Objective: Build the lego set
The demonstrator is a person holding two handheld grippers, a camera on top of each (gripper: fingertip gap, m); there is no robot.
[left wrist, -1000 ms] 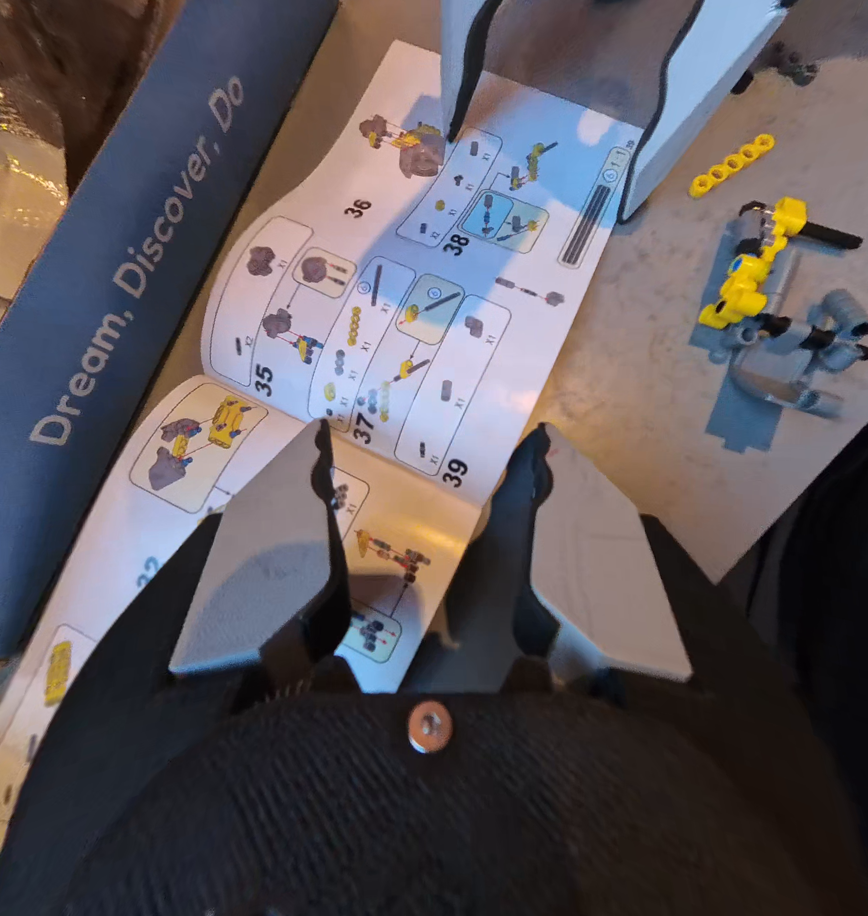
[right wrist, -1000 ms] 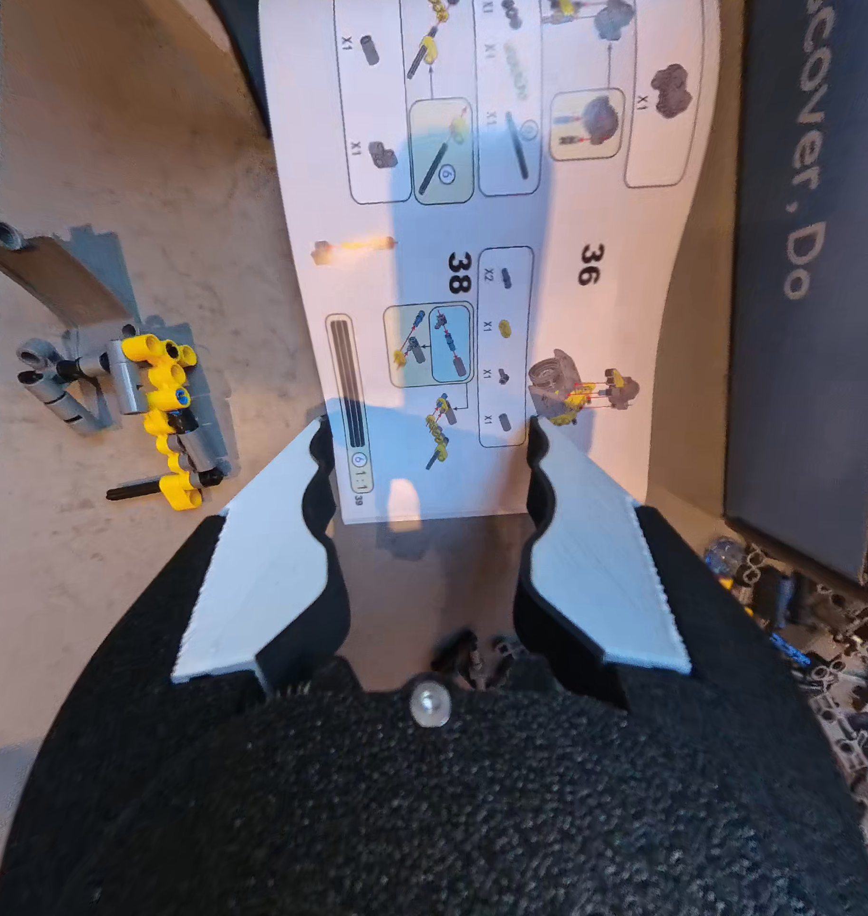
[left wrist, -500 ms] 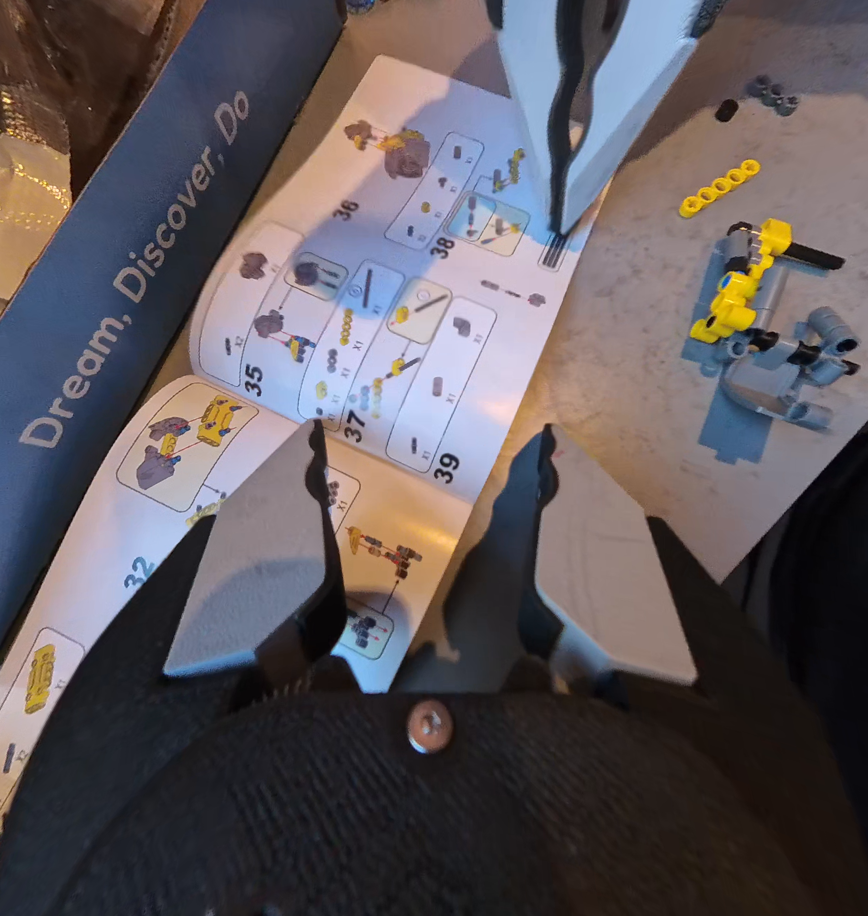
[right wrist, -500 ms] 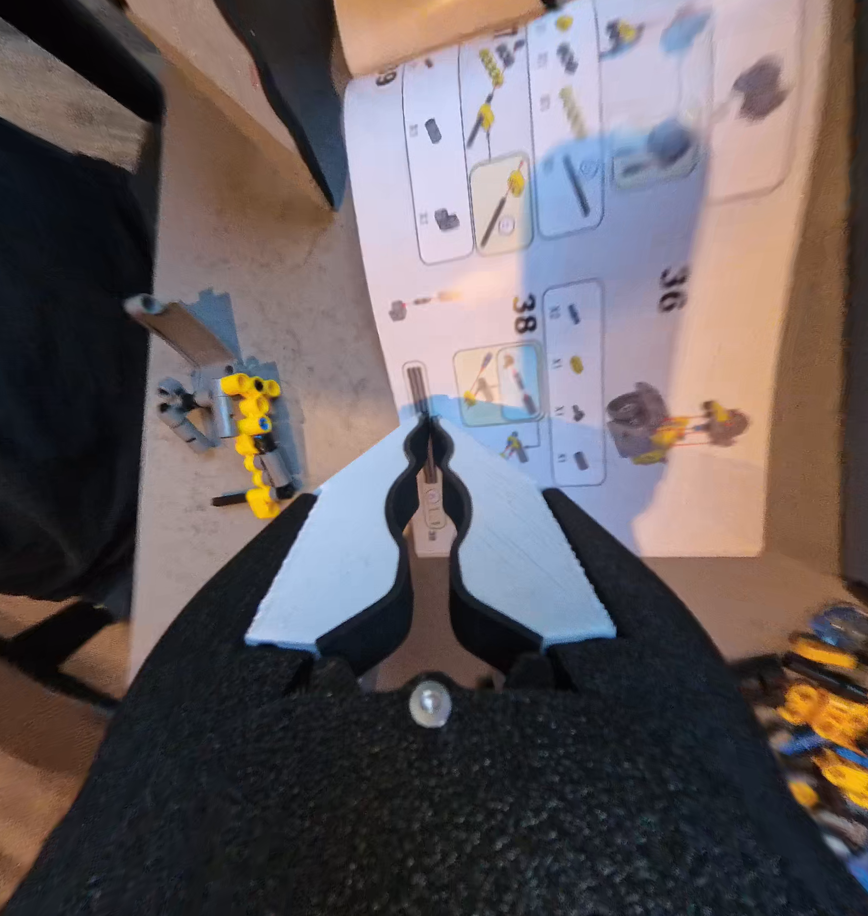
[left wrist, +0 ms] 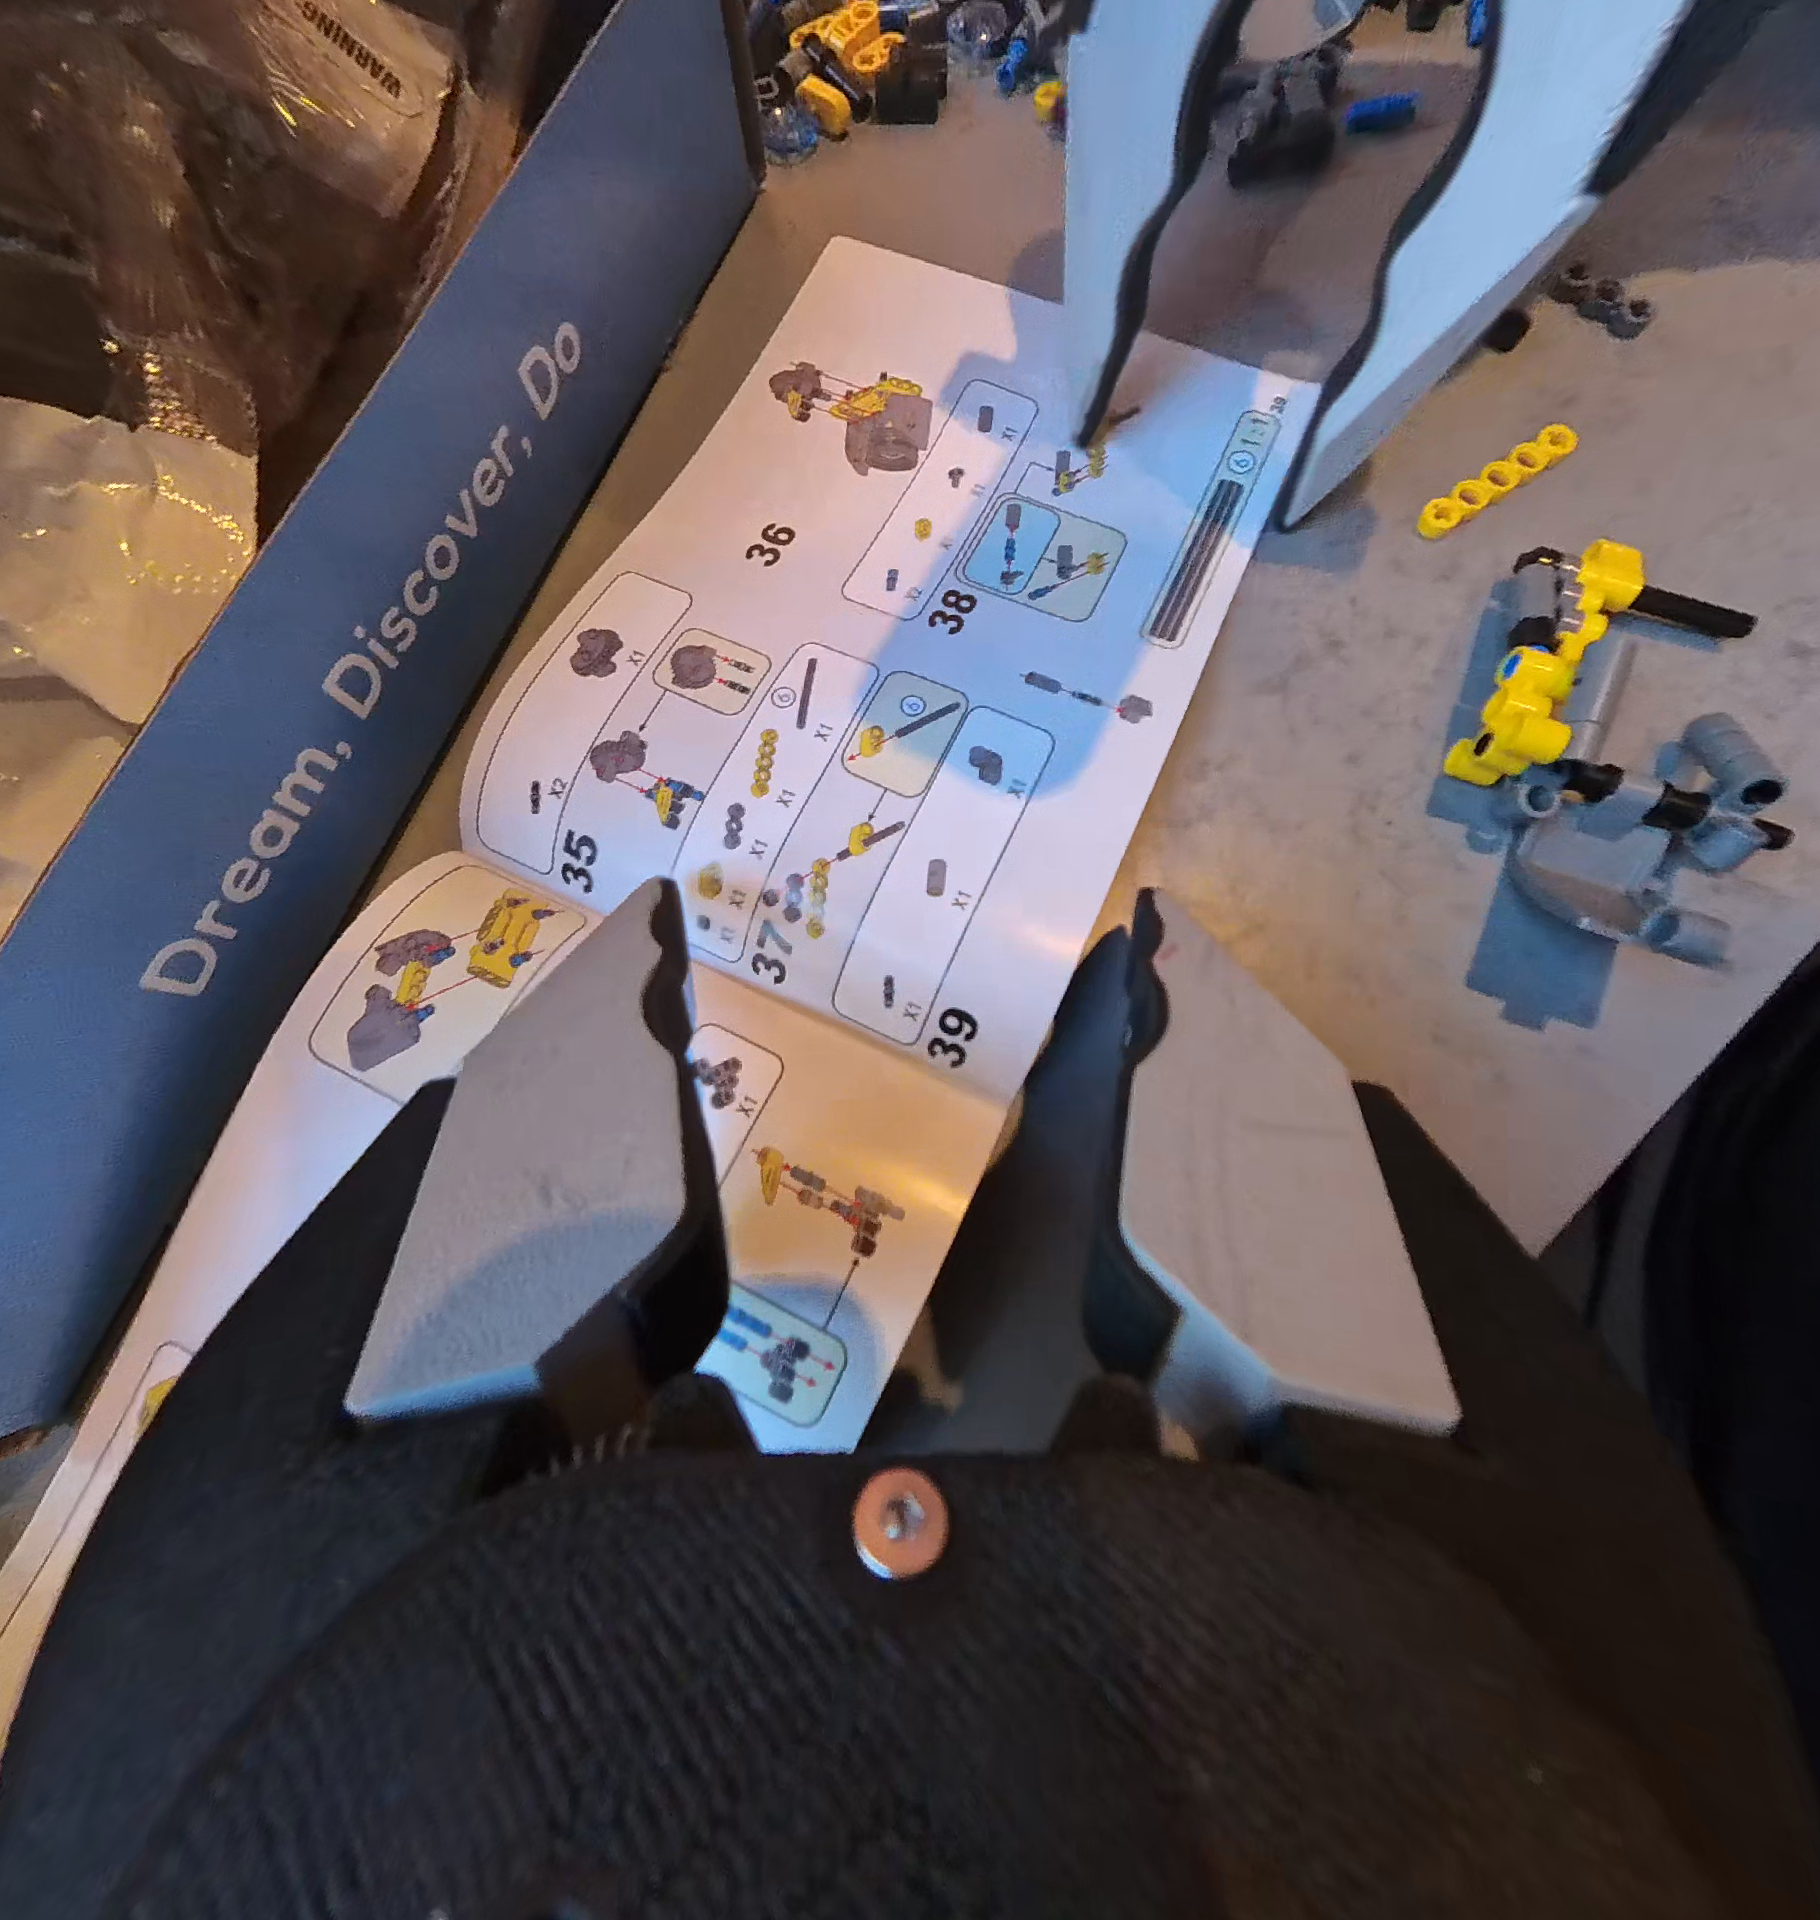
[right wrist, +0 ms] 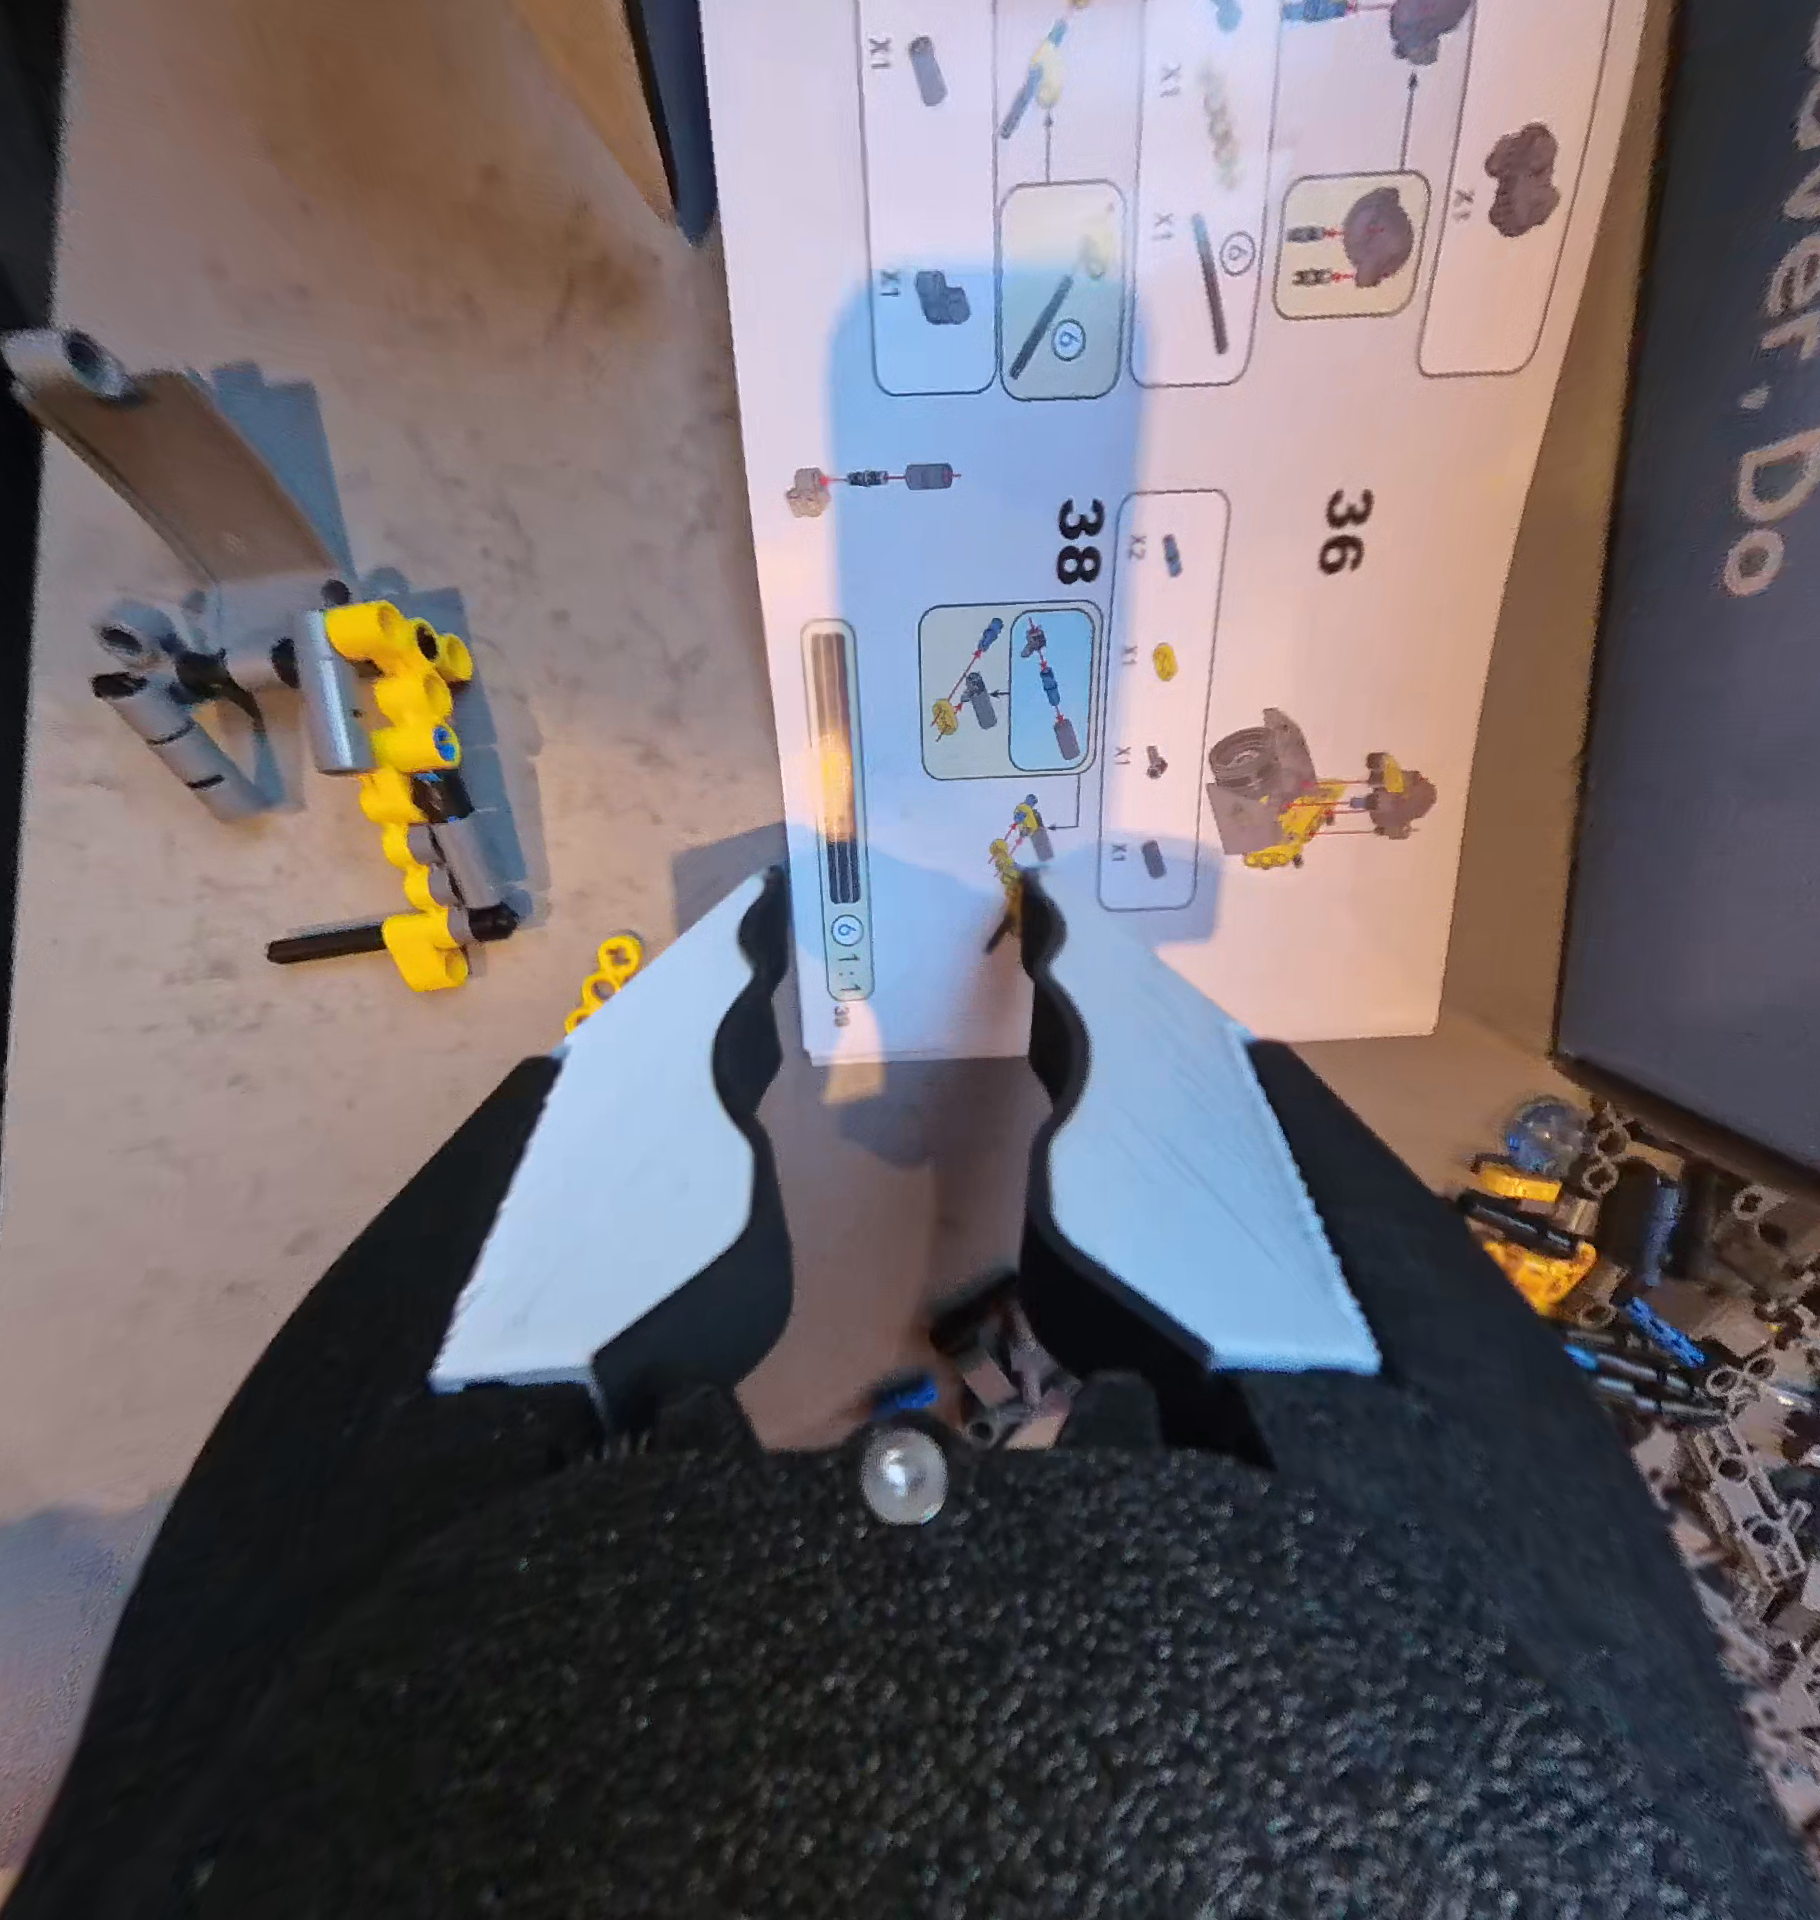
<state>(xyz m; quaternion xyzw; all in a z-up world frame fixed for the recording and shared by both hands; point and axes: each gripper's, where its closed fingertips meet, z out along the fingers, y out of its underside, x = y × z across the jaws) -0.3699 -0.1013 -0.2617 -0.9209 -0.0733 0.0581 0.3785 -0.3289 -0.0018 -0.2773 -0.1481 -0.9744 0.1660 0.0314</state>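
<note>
Paper fills the middle of both views: an open instruction booklet (left wrist: 864,727) for a building-brick set, lying flat on a pale table (left wrist: 1301,831). I hold two claws over it. My left gripper (left wrist: 901,925) hovers above the booklet's near page with its fingers spread wide and nothing between them. My right gripper (right wrist: 901,894) also stands apart and empty, its tips down at the booklet's corner, one over the printed scale bar and the other, I think, touching a thin dark pin (right wrist: 1001,930) on the page, though blur makes that uncertain.

Beside the booklet, on the bare table, sits a partly built grey and yellow assembly (left wrist: 1602,748) with black axles sticking out. A loose yellow beam with a row of holes (left wrist: 1498,480) lies just beside my right claw's outer finger. A dark blue box lid (left wrist: 293,790) runs along the booklet's other edge, and a heap of loose parts (right wrist: 1654,1278) lies past the booklet's end.

As I judge it, the risks are small: my right tips could drag or crease the thin page, flick the little pin away, or nudge the yellow beam across the table.
</note>
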